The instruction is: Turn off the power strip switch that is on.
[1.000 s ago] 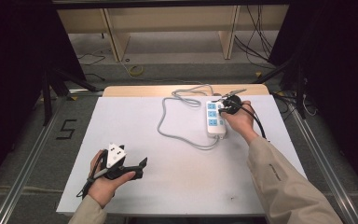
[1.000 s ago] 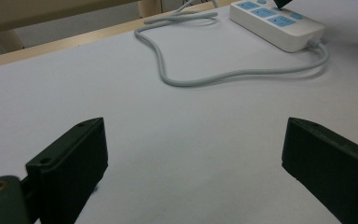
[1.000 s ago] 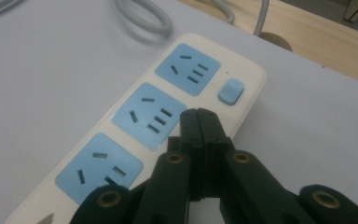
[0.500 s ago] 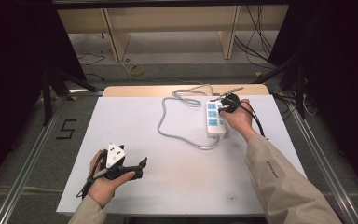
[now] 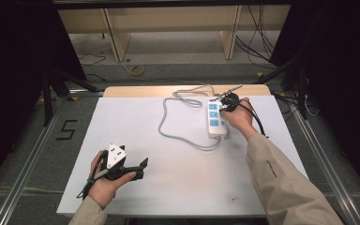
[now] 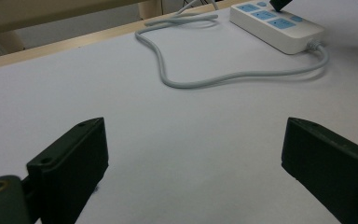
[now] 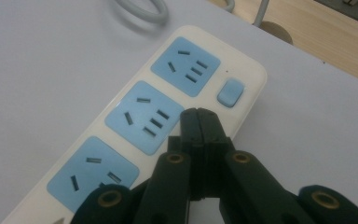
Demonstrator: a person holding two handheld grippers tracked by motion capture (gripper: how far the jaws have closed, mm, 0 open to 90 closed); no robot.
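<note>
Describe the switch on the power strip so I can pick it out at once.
Start at the white table and find the white power strip at its far right side. Its top carries three blue socket panels in a row. The switch is the small rounded blue button beside the end panel, just ahead of the right gripper with its shut jaws; unlike the panels it has no slots.
</note>
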